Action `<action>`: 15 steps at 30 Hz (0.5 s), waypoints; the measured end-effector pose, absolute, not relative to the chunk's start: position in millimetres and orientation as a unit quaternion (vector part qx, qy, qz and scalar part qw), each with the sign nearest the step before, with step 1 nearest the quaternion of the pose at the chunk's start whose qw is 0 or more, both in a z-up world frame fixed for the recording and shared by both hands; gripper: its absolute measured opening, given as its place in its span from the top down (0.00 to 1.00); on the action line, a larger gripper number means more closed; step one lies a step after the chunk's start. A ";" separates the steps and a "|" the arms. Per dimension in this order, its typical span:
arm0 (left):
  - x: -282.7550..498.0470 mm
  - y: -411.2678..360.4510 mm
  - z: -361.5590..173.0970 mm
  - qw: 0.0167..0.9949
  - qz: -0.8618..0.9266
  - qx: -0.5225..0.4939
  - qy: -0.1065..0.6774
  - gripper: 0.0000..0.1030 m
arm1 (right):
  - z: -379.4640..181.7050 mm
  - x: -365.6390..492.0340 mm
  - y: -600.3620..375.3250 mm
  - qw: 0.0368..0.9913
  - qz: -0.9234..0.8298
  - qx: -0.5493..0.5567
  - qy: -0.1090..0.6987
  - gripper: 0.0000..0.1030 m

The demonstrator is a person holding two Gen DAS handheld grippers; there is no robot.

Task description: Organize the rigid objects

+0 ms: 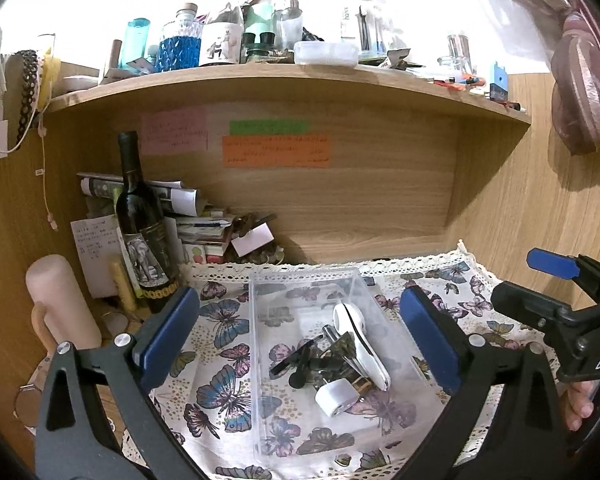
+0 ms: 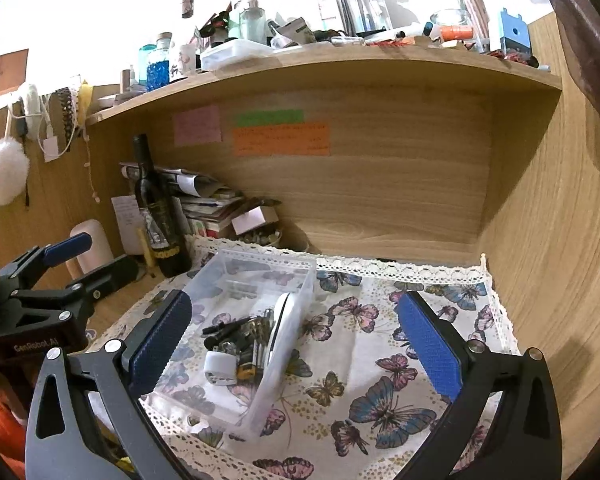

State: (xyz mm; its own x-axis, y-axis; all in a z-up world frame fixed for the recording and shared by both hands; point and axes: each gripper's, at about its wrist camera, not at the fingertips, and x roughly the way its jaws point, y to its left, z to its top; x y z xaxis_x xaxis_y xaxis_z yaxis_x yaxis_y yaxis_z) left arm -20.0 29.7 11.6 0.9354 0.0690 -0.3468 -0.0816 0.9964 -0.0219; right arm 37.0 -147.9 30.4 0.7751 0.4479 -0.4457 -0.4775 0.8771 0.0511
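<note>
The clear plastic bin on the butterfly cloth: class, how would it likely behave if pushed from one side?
The clear plastic bin looks thin-walled, so probably light and slightly flexible. On the butterfly cloth it may drag and bunch the fabric. Its loose contents would likely shift and rattle.

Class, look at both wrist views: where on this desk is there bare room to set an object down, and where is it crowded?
Free: the butterfly cloth between the clear bin and the right side wall, bordered behind by the lace edge. The bin's far end is also bare. Crowded: the back-left corner around the wine bottle and paper stack, and the bin's near end, piled with small items.
</note>
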 end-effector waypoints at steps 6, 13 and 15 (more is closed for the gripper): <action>-20.3 28.5 12.2 0.984 0.037 -0.014 0.173 0.01 | 30.5 35.1 -147.4 0.941 0.250 -0.034 0.226 0.00; -19.3 27.4 12.5 0.984 0.034 -0.015 0.174 0.01 | 29.7 36.7 -145.3 0.940 0.250 -0.038 0.229 0.00; -18.5 27.1 12.7 0.984 0.032 -0.016 0.174 0.01 | 29.8 36.8 -145.3 0.940 0.250 -0.037 0.228 0.00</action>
